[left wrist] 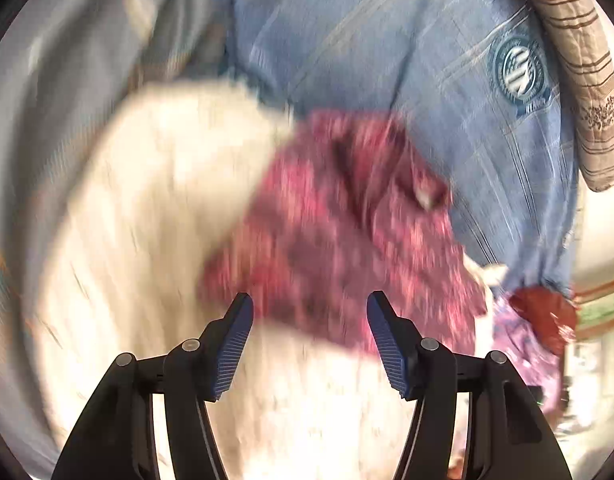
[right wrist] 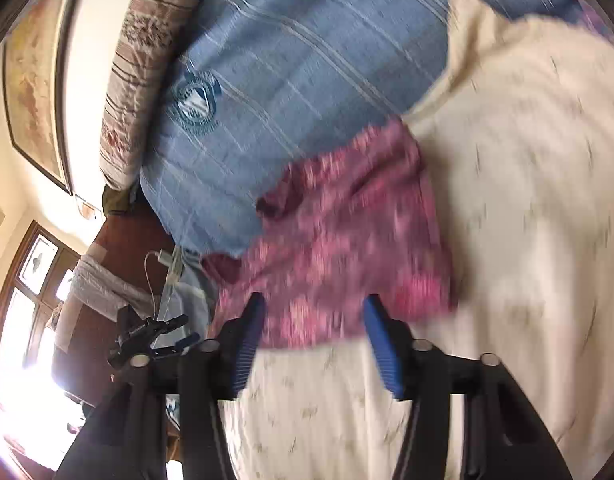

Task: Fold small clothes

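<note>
On the bed, a small magenta patterned garment (left wrist: 339,216) lies crumpled on a cream sheet (left wrist: 147,240), its far edge against a blue plaid bedspread (left wrist: 387,40). Both views are blurred, so it may be partly folded; I cannot tell. Left hand-held gripper (left wrist: 310,308) stands with its jaws apart, nothing between the pads, just short of the garment's near edge. Right hand-held gripper (right wrist: 313,310) is likewise spread, its blue fingers (right wrist: 381,344) flanking the near hem without pressing it. A striped pillow (right wrist: 147,48) lies beyond.
</note>
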{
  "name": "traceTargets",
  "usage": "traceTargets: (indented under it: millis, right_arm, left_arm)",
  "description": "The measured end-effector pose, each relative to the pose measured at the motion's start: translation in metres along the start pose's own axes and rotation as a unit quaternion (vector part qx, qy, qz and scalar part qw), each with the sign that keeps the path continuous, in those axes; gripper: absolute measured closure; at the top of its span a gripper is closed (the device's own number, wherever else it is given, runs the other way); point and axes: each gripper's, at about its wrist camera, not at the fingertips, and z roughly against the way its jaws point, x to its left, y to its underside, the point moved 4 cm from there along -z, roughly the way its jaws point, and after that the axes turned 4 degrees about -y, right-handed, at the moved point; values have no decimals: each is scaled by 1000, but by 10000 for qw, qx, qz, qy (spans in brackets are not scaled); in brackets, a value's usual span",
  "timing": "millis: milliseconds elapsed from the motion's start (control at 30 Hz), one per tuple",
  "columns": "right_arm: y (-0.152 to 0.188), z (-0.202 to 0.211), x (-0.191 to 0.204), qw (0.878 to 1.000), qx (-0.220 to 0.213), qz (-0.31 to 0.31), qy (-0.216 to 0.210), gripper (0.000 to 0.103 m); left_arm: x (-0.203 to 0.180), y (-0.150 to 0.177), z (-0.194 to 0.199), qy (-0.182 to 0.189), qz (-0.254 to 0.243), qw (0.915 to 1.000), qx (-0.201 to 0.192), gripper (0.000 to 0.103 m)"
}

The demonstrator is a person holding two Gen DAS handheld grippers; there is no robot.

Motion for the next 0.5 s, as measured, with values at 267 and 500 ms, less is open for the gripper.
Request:
traceTargets:
  millis: [267,500]
  right_arm:
    - [4,-47,-21,9963,-93,-809,273,42]
    - [-19,-74,-31,9900,-816,-1097,339,65]
  left_arm:
    - [16,-6,-61,49,532,9980,349,45]
    - [-3,-46,-102,-71,957,9953,104,55]
